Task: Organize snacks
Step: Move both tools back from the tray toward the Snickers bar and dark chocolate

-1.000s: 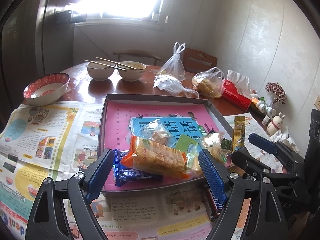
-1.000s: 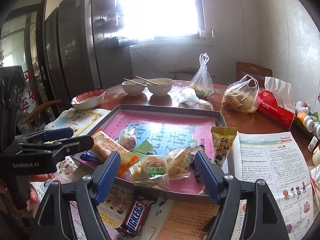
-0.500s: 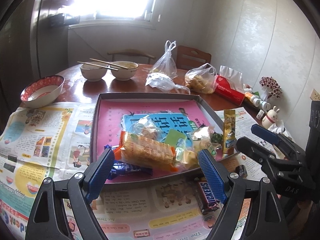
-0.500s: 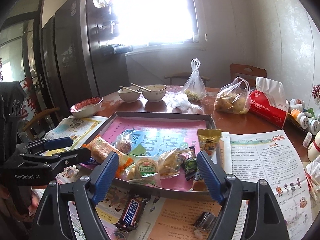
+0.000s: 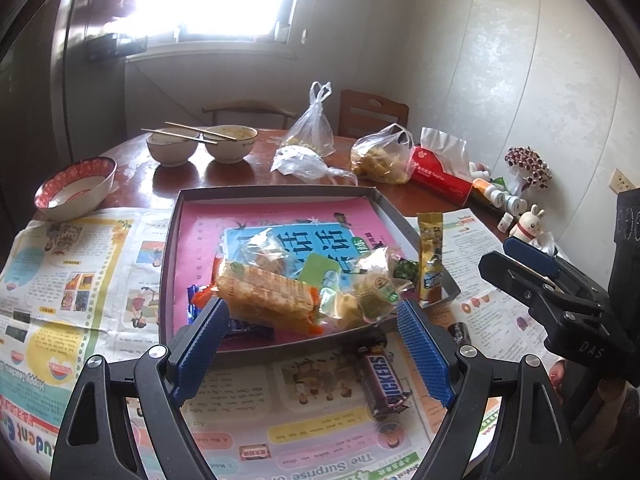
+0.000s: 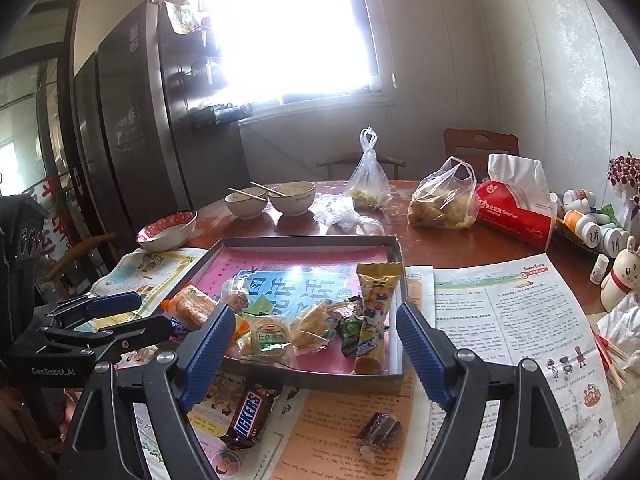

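Hovering with left gripper [image 5: 312, 350] and right gripper [image 6: 312, 350] both spread wide, pinching nothing. Still lying outside the tray [image 6: 312, 381] on the newspaper [image 6: 520, 320]: Snickers bar [image 6: 250, 416], small dark candy [image 6: 380, 426]. Probably picking those up next, needing lowering and squeezing.

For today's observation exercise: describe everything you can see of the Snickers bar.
The Snickers bar is a brown wrapped bar with white and blue lettering on a glossy, crinkled wrapper, still sealed as far as can be seen. It lies flat on the newspaper, outside the tray and just short of its near wall, slanted to that wall. No gripper touches it; a smaller dark wrapped sweet lies apart from it.
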Tool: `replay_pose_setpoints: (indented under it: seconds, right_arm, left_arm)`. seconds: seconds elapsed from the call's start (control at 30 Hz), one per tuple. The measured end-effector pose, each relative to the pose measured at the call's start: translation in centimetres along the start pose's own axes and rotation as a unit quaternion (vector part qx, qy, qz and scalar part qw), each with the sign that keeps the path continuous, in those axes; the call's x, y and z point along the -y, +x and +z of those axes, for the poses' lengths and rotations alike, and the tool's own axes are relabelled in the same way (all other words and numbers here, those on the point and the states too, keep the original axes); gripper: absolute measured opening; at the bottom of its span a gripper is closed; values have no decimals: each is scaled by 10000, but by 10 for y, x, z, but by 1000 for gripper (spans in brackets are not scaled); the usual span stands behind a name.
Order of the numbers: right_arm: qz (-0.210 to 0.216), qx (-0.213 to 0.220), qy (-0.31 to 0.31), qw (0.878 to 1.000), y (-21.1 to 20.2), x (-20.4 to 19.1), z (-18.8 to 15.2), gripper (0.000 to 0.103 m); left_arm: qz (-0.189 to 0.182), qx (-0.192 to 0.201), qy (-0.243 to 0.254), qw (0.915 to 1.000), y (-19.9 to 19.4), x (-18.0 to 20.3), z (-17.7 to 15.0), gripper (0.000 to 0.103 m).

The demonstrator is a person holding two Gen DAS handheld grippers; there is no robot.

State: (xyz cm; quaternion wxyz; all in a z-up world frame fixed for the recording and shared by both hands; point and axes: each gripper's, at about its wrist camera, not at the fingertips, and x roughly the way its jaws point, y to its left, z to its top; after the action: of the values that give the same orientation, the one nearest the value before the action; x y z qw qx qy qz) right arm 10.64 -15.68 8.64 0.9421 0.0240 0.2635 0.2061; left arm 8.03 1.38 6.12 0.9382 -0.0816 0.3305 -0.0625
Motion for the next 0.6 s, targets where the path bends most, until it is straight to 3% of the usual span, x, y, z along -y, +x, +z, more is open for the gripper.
replay_pose_setpoints:
  seconds: [0.6]
  right_arm:
    - [-215, -267, 47, 9994, -13, 26, -27, 82]
  left_arm:
    - [-196, -517, 176, 9983, 17, 27, -19, 87]
